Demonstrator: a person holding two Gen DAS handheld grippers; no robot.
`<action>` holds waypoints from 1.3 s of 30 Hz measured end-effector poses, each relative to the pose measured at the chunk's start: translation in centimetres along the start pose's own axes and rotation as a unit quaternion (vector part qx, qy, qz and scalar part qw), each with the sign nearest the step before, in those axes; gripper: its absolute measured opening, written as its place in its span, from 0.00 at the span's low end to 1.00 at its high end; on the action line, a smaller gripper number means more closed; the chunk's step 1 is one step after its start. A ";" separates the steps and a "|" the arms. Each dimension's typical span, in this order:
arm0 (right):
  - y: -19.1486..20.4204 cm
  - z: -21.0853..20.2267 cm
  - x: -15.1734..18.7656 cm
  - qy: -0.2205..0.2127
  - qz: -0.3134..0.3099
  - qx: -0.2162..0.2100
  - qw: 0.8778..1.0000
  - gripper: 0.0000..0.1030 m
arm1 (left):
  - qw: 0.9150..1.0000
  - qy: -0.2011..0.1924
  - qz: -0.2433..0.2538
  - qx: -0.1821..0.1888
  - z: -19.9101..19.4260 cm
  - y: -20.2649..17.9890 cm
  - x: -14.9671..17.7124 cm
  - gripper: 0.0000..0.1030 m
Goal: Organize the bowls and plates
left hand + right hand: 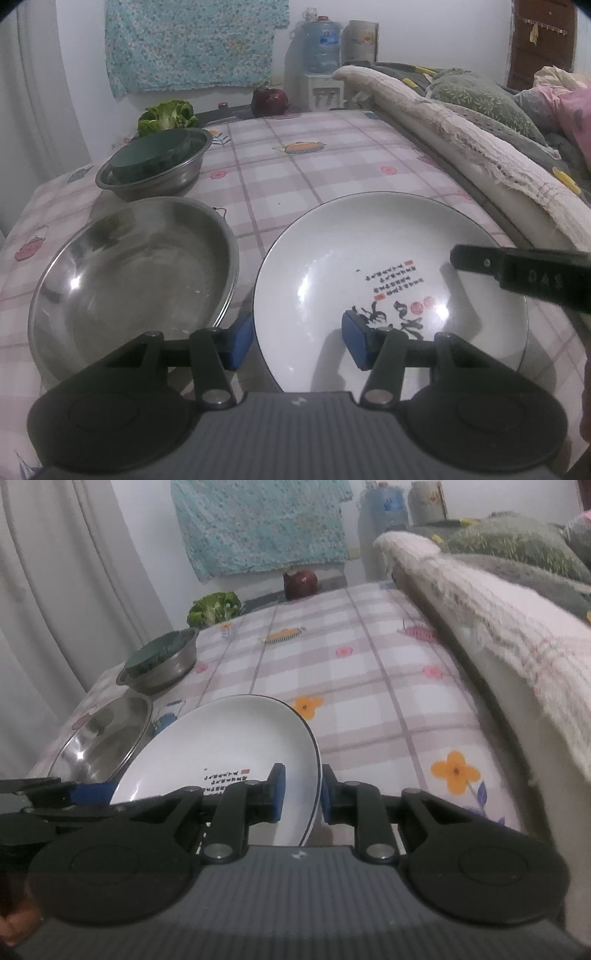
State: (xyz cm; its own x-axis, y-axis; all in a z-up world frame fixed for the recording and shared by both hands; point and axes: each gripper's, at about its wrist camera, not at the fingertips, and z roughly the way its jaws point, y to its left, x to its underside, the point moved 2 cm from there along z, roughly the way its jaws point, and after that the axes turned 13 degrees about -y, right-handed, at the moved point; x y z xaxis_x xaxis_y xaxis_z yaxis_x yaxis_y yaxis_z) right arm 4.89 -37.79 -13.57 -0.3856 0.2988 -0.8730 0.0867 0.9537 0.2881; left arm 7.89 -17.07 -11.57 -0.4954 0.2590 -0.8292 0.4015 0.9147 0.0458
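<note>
The right claw (pixel 300 794) pinches the white plate's (pixel 229 738) rim, tilting it off the checked surface (pixel 369 672), while the left claw (pixel 297 341) straddles its opposite rim, open, beside a steel bowl (pixel 136 273).

Shine up front, soft cloth all around

My white plate (pixel 369 258) gleams like glazed ceramic, smooth with black brushwork; beside it the big steel bowl (pixel 140 266) throws mirror-bright glare, and the smaller metal bowl (pixel 159 173) looks duller, brushed. The counter (pixel 295 166) wears a smooth checked cloth with a faint sheen. My left claw (pixel 295 343) shows matt black plastic and blue rubbery pads (pixel 356 339). That cream blanket (pixel 461 140) looks rough, frayed.
</note>
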 end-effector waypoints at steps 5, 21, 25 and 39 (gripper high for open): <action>-0.5 1.0 -0.3 -0.003 -0.002 0.001 1.000 0.18 | 1.000 -0.007 0.010 -0.002 0.1 -0.3 0.1 0.52; -1.4 0.7 1.5 -0.003 0.018 -0.015 1.000 0.21 | 1.000 -0.005 -0.008 0.015 1.0 -0.3 0.4 0.57; -1.2 0.5 1.8 -0.009 0.014 -0.012 1.000 0.22 | 0.999 -0.004 -0.024 0.025 1.1 -0.2 0.6 0.61; -0.4 0.1 1.7 -0.016 0.002 0.003 1.000 0.24 | 1.000 0.002 -0.026 0.013 0.8 -0.3 0.4 0.62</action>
State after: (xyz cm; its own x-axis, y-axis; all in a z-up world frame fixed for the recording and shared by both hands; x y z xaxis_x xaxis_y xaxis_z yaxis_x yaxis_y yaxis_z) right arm 4.32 -37.66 -15.25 -0.3548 0.3037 -0.8842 0.0931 0.9525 0.2898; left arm 8.21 -17.52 -12.36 -0.5200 0.2121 -0.8274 0.3941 0.9190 -0.0121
